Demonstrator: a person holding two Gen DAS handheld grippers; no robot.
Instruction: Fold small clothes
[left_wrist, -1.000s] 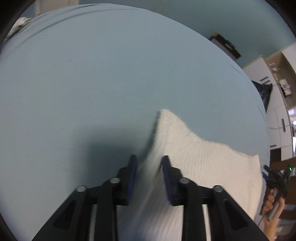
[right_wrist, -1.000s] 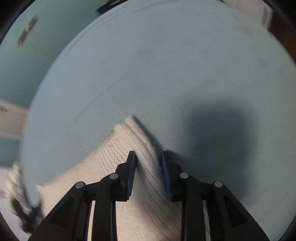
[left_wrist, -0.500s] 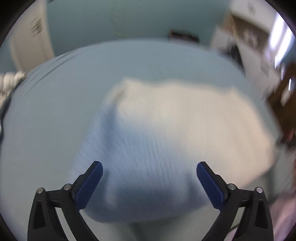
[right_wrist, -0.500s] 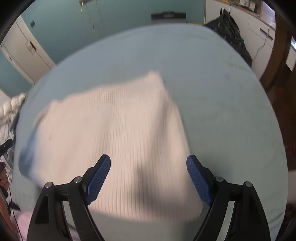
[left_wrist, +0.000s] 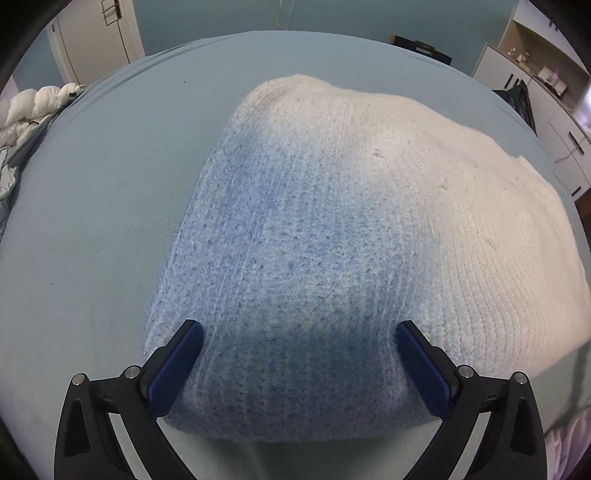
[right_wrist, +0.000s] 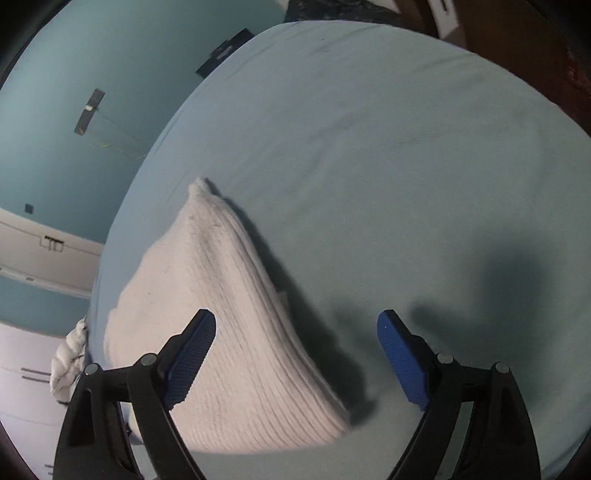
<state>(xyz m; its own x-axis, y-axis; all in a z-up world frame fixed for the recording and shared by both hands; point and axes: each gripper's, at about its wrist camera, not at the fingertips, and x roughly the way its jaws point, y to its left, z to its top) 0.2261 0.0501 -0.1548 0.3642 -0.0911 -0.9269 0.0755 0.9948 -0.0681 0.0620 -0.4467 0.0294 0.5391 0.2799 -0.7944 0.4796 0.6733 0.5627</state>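
A folded white ribbed knit garment (left_wrist: 369, 206) lies flat on the light blue bed sheet (left_wrist: 92, 221); its near half looks blue in shadow. My left gripper (left_wrist: 299, 354) hovers over the garment's near edge, jaws wide open, nothing gripped. In the right wrist view the same garment (right_wrist: 221, 325) lies low and left, its right edge running between the pads. My right gripper (right_wrist: 297, 354) is above that edge; its jaws are still opening and the blue pads (right_wrist: 194, 354) do not press on the cloth.
A white quilted blanket (left_wrist: 26, 110) is bunched at the bed's left edge. White cabinets (left_wrist: 535, 92) stand beyond the right side, a white door (left_wrist: 96, 40) at the back left. A dark bag (left_wrist: 517, 99) leans by the cabinets. Bare sheet (right_wrist: 406, 166) stretches right of the garment.
Both grippers were shut on garment corners a second ago; they have let go and opened wide. The garment now lies folded, and both grippers have drawn back toward its near side.
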